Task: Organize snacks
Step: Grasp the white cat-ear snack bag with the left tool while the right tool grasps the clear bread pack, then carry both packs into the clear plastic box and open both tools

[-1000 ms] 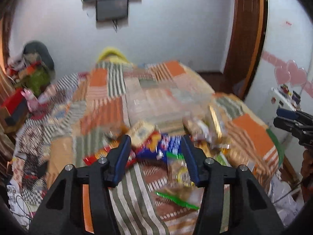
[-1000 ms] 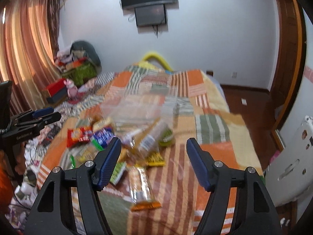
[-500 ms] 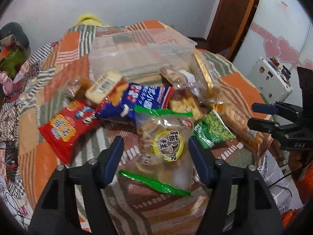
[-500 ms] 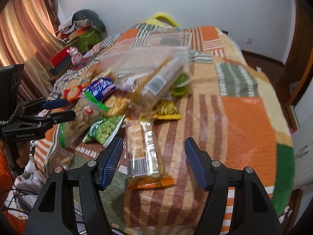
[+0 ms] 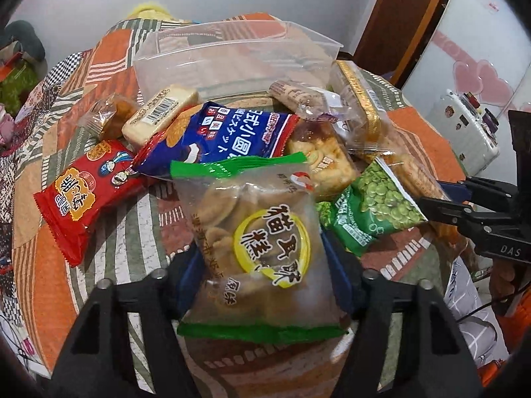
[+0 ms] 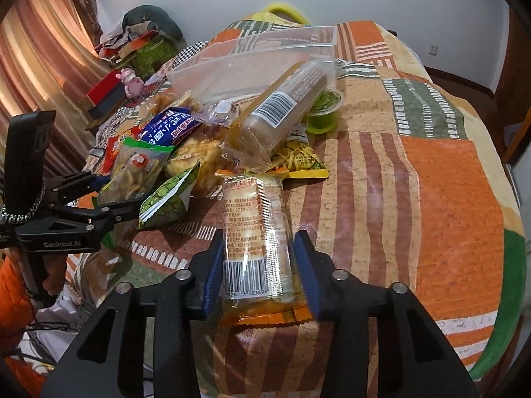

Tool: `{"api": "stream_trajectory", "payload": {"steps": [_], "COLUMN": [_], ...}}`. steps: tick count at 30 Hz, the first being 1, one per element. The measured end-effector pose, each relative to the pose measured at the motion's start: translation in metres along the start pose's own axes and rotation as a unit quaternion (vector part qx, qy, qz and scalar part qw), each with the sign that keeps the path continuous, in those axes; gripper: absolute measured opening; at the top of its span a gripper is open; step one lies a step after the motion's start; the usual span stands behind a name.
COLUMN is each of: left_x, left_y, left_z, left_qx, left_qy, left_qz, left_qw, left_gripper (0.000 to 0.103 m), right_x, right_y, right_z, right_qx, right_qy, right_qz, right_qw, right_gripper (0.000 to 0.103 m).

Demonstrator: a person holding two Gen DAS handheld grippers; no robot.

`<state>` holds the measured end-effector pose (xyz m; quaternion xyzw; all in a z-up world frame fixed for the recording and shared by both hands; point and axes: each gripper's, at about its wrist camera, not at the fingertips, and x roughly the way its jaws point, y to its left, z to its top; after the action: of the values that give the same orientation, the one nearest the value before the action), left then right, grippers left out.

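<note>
A pile of snack packs lies on a patchwork bedspread in front of a clear plastic bin (image 5: 232, 56). My left gripper (image 5: 262, 265) is closed around a clear, green-edged bag of biscuits (image 5: 259, 242), its fingers against both sides of the bag. My right gripper (image 6: 259, 258) is closed around a clear, orange-ended cracker pack (image 6: 255, 242) lying lengthwise between its fingers. The bin also shows in the right wrist view (image 6: 252, 53). The right gripper shows at the right edge of the left wrist view (image 5: 471, 205).
Around the bag lie a red pack (image 5: 86, 192), a blue pack (image 5: 215, 136), a green pea pack (image 5: 371, 209) and several clear packs. A long biscuit sleeve (image 6: 282, 112) and a green cup (image 6: 323, 109) lie near the bin. Clutter stands left of the bed.
Both grippers have dropped from high above the bed to the pile. The left one has closed in around the green-edged bag, the right one around the cracker pack.
</note>
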<state>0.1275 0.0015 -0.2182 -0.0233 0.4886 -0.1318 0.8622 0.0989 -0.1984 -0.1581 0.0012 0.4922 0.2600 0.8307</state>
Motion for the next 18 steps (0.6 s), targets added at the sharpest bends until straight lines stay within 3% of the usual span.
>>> {"api": "stream_trajectory", "payload": {"steps": [6, 18], "left_x": [-0.011, -0.061], "left_y": [-0.004, 0.006], "left_z": [0.000, 0.032], "left_qx": [0.007, -0.010], "left_qy": [-0.017, -0.107], "left_qz": [0.014, 0.028], "left_qw": [0.9997, 0.9938], "left_gripper": [0.053, 0.052], "right_x": [-0.010, -0.039], "right_y": [0.000, 0.004], "right_z": [0.002, 0.040], "right_qx": [-0.003, -0.008], "right_qy": [-0.019, -0.097], "right_qz": [-0.011, -0.020], "right_qw": [1.000, 0.995], "right_gripper": [0.033, 0.033]}}
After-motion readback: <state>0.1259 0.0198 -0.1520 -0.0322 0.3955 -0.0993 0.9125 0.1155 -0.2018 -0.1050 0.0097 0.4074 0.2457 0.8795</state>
